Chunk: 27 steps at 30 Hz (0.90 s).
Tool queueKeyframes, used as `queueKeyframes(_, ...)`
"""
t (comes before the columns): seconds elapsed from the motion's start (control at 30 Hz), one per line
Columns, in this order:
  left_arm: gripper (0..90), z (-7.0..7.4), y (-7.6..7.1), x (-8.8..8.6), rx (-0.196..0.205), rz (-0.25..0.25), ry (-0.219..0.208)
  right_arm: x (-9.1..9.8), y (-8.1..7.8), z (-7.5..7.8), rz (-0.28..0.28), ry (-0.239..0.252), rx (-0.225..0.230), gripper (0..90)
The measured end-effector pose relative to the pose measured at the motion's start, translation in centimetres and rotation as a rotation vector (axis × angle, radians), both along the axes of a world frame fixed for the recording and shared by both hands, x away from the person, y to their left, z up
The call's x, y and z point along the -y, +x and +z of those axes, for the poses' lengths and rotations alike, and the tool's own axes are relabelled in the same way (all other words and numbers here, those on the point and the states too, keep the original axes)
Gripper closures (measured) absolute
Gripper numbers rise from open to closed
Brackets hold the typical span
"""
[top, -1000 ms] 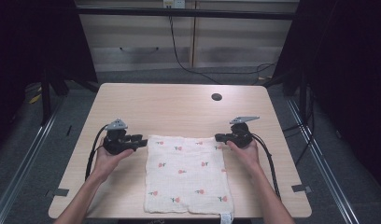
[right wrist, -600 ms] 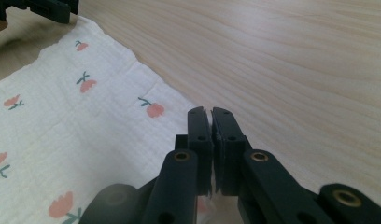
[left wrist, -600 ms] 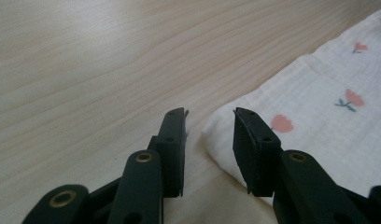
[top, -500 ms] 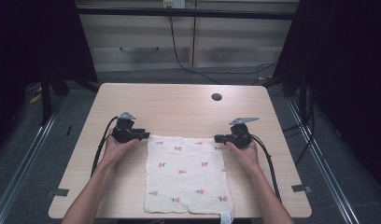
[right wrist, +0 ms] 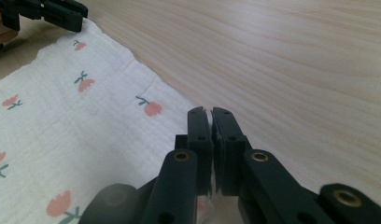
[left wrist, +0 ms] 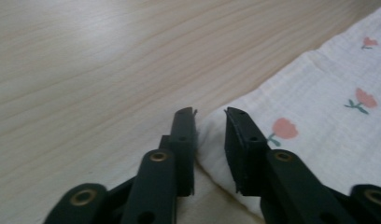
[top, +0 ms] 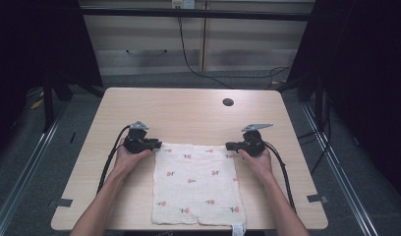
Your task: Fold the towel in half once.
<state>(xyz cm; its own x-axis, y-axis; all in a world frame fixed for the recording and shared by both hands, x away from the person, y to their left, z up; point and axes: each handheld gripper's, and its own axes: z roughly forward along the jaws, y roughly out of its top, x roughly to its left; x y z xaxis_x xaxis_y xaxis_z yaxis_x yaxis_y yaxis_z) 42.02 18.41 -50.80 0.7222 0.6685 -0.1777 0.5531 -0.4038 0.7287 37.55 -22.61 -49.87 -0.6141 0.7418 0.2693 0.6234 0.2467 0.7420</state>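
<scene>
Where claws (top: 157, 145) flank cloth (top: 196, 184) corners

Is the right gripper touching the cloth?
Touching: in the right gripper view the right gripper has its jaws shut on the cloth corner.

We are looking at bare forearms with no sleeves showing. The left gripper (top: 158, 145) and right gripper (top: 229, 145) are both showing black bodies, each wearing a grey three-cornered plate on top and trailing a black cable. Their jaws are showing flat black pads on arms with brass-ringed holes and small screws.
</scene>
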Motion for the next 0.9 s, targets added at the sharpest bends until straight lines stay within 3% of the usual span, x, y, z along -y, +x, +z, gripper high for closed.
queueKeyframes(0.07,86.0,0.0,0.0,0.0,-0.003,-0.008,0.002,0.0,0.0,0.0,-0.001,0.002,-0.001,86.9)
queueKeyframes(0.13,87.6,0.0,-0.1,0.0,-0.002,-0.004,0.003,0.0,0.0,0.1,-0.002,0.006,0.001,86.9)
queueKeyframes(0.3,88.1,0.7,-0.4,-0.2,0.004,-0.008,-0.035,0.3,-0.1,0.5,-0.01,0.019,0.011,87.1)
queueKeyframes(0.5,88.1,2.0,-0.8,-0.4,0.042,-0.017,-0.058,0.5,-0.2,1.1,-0.014,0.027,0.03,87.1)
queueKeyframes(0.73,88.1,3.5,-1.0,-0.6,0.058,-0.035,-0.122,1.6,-0.2,2.6,-0.031,0.054,0.068,87.1)
queueKeyframes(0.9,88.1,4.5,-1.3,-0.8,0.069,-0.03,-0.148,1.8,-0.4,3.2,-0.034,0.049,0.08,87.1)
